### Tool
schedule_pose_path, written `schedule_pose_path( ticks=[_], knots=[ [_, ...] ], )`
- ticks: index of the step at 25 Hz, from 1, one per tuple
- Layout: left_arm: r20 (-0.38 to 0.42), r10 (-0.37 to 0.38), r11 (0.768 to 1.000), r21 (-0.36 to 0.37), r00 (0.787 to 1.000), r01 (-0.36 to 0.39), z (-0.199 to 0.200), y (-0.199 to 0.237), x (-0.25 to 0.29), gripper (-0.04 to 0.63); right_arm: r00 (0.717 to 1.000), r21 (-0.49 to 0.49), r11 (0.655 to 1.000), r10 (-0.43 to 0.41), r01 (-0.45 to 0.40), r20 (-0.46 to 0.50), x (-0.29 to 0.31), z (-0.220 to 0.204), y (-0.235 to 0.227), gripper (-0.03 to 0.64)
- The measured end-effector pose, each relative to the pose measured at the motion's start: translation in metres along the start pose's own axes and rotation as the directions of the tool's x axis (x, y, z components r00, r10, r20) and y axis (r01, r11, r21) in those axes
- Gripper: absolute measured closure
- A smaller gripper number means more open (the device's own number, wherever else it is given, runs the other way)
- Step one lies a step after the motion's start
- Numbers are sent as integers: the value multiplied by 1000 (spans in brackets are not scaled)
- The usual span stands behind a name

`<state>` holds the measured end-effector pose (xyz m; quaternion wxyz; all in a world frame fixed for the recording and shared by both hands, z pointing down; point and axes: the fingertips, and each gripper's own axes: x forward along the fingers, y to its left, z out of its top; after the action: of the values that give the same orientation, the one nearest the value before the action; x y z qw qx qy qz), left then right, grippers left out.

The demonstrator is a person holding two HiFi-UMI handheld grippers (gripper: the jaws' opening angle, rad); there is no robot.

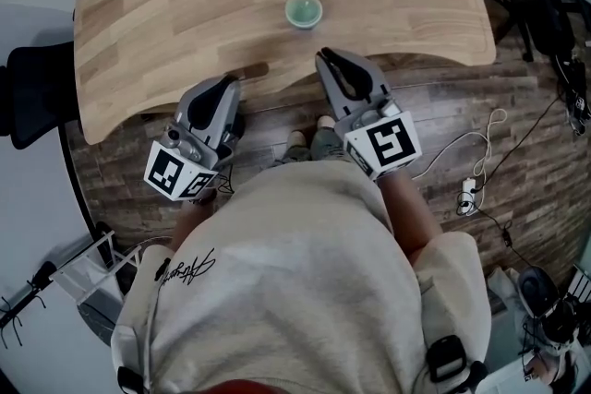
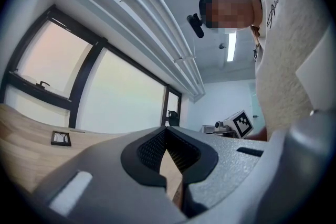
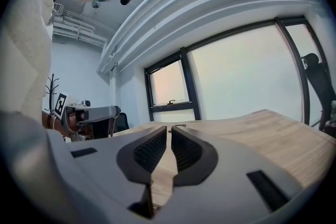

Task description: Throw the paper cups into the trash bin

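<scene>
The paper cup (image 1: pixel 303 11) is pale green, the table (image 1: pixel 166 41) light streaky wood. The left gripper (image 1: pixel 231 82) and right gripper (image 1: pixel 323 56) are grey, patterned with black-and-white squares.

Single paper cup (image 1: pixel 304 11), seen from above: pale green, round, with a lighter rim and an open mouth facing up. It stands upright on the light wooden counter (image 1: pixel 185 32), about midway along the counter's length and close to its near, inward-curving edge. Bare wood surrounds the cup on all sides, and nothing touches it. Its contents cannot be made out.
</scene>
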<state>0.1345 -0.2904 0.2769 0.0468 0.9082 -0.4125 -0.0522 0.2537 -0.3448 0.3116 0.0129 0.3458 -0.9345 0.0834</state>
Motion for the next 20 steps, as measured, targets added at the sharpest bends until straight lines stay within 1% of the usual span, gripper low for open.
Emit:
schedule_pose_path(
  ticks=[2,6,9,13,19,20],
  knots=[
    [-5,6,1000,-6,1000,-6,-2,1,-1,592,1000,1,1000,-13,13,-26,1,-5,-5,606],
    [-16,15,1000,-22,1000,-15,-7,1,-2,592,1000,8,1000,-25,25,-8,4,-10,-13,597],
    [-21,27,999,-27,999,-28,-8,0,-4,592,1000,17,1000,-22,22,-18,6,-18,-14,556],
    [-22,38,999,-15,999,-38,-6,4,-6,592,999,13,1000,-17,18,-43,15,-30,-17,530],
    [-23,65,998,-7,998,-65,-2,9,-11,592,996,9,1000,-26,27,-85,29,-48,-24,430],
    [-22,70,997,-6,997,-71,-1,10,-12,592,995,3,1000,-25,25,-94,32,-51,-25,425]
  ],
)
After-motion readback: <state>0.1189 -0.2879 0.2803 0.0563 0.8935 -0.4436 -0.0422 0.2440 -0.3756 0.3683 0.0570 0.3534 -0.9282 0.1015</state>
